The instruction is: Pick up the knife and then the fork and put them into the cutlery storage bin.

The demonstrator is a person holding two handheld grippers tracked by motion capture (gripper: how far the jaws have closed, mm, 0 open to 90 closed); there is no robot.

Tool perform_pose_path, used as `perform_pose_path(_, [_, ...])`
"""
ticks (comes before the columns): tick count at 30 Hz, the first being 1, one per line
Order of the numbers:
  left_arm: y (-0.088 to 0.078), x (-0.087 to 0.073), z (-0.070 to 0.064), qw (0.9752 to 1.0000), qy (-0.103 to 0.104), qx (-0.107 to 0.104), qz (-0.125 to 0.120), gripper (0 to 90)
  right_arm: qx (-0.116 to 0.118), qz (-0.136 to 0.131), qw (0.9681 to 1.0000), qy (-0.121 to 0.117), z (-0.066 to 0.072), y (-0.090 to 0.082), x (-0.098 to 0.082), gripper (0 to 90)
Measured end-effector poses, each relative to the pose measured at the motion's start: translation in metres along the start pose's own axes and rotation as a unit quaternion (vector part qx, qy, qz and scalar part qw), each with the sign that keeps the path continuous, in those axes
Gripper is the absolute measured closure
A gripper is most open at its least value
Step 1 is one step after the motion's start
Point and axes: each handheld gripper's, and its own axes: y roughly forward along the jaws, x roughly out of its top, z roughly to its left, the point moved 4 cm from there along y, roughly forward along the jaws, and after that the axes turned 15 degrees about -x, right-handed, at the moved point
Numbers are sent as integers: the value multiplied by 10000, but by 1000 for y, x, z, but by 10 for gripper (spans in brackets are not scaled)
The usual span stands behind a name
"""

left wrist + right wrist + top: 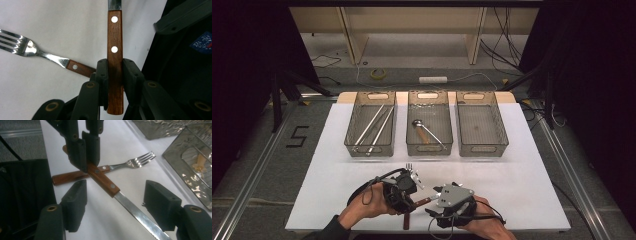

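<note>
Your left gripper point(115, 72) is clamped on the brown wooden handle of the steel serrated knife point(103, 180), which crosses over the wooden-handled fork point(136, 161). Knife is stiff, light; blade is slippery, so keep hold at handle. Right gripper point(115, 207) stands apart around blade, not pressing.

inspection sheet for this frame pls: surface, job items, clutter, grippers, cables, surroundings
Surface: white table, bare around the work.
Job's things: knife with wooden handle, crossing over the fork that lies on the table.
Clutter: three mesh trays; left tray holds long metal rods, middle tray a ladle and a wooden-handled utensil, right tray nothing seen.
Grippers: left gripper shut on the knife handle; right gripper open, jaws either side of the blade.
Cables: one trailing from each gripper; more on the floor behind.
Surroundings: dark curtains, wooden frame, floor mark "5".
</note>
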Motion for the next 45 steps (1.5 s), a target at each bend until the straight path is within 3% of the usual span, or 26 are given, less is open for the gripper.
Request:
perform_pose_path(6, [-1,3,-7,9999,125,-26,50,748,-91,41,9992,-386,7,5,-1,410])
perform_pose_path(15, [1,7,-12,9998,175,-89,106,748,-104,107,9970,-755,15,10,-3,487])
perform_pose_path(19, [1,9,-14,9992,294,-103,259,748,-99,122,9953,-955,18,11,-4,527])
perform_pose_path(21, [3,10,-17,9996,239,-128,128,748,-100,127,9943,-1050,19,12,-4,553])
perform_pose_path(25, [1,12,-17,9990,330,-142,249,748,-109,180,9912,-1308,21,12,-6,596])
perform_pose_path(26, [1,12,-17,9990,339,-153,265,748,-153,181,9890,-1458,19,12,-6,610])
perform_pose_path(37, [0,13,-20,9987,410,-224,203,746,-138,189,9828,-1830,22,12,-9,715])
perform_pose_path(42, [-1,13,-19,9985,487,-199,147,731,-165,140,9744,-2236,23,9,-10,759])
perform_pose_path(45, [-2,13,-19,9983,533,-206,112,713,-103,94,9719,-2349,25,9,-11,783])
